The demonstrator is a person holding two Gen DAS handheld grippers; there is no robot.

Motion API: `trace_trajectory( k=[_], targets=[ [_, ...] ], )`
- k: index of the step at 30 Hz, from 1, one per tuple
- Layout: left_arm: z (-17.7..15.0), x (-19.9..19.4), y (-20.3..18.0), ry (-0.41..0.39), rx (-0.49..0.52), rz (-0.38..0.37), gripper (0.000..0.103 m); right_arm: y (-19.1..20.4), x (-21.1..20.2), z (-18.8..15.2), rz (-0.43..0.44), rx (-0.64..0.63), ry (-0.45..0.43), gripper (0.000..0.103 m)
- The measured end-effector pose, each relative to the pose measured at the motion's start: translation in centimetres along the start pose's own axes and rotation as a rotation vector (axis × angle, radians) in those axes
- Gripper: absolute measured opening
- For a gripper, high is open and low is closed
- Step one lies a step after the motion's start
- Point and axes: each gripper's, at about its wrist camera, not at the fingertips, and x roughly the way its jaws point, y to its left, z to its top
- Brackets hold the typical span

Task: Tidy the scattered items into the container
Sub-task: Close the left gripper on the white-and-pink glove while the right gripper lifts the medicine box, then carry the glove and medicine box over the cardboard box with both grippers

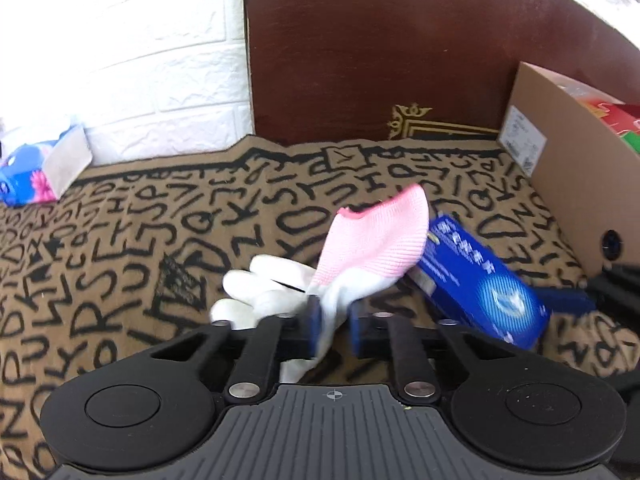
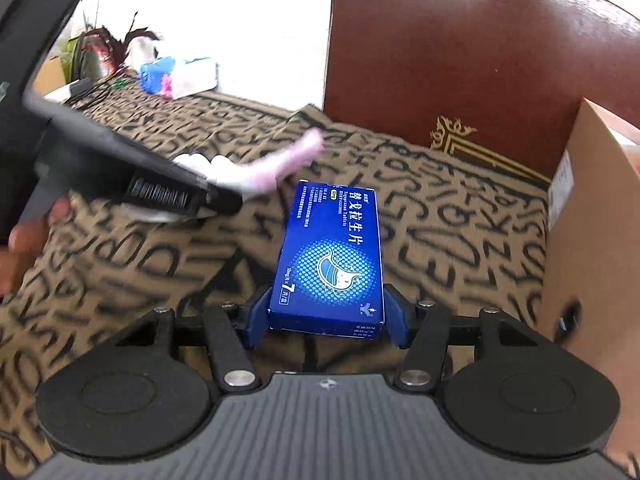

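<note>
Fingers of the left gripper [image 1: 334,328] were pinched together on a pink-and-white glove [image 1: 360,252], the white fabric squeezed between the blue pads while the pink cuff stood up and away from them and the white glove fingers bulged out to the left. Fingers of the right gripper [image 2: 326,326] stood on either side of a blue medicine box [image 2: 332,260] at its near end, their blue pads against its long edges. Both things sat over a tan cloth with black letters [image 1: 120,260] that covered the bench. From the left wrist view the blue box lay just right of the glove, tilted. A cardboard box [image 1: 580,184] stood open at the right edge of the cloth, near the medicine box, with colourful packages showing inside. Behind it rose a dark red-brown panel [image 1: 380,52], and a tissue pack [image 1: 44,168] lay far left by the white brick wall [image 1: 160,60]
</note>
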Motion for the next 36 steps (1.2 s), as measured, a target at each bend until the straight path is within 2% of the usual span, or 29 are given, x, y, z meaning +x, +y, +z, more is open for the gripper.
trace_trajectory(
  k=[9,18,27,36],
  targets=[
    [-3.0,-4.1,-2.9,-0.001,-0.003,-0.097,0.005,0.0,-6.5,-3.9,-0.015,0.048,-0.001,0.062],
    [-3.7,-9.1,-7.3,-0.054,0.038,-0.183,0.005,0.0,-13.0,-4.5,-0.049,0.055,-0.118,0.062],
    [0.8,-13.3,-13.2,-0.183,0.115,-0.297,0.005,-2.9,-18.9,-4.0,-0.166,0.085,-0.26,0.062],
    [8.2,-13.4,-20.4,-0.242,0.15,-0.421,0.005,-9.1,-22.2,-3.1,-0.336,0.148,-0.36,0.062]
  ],
)
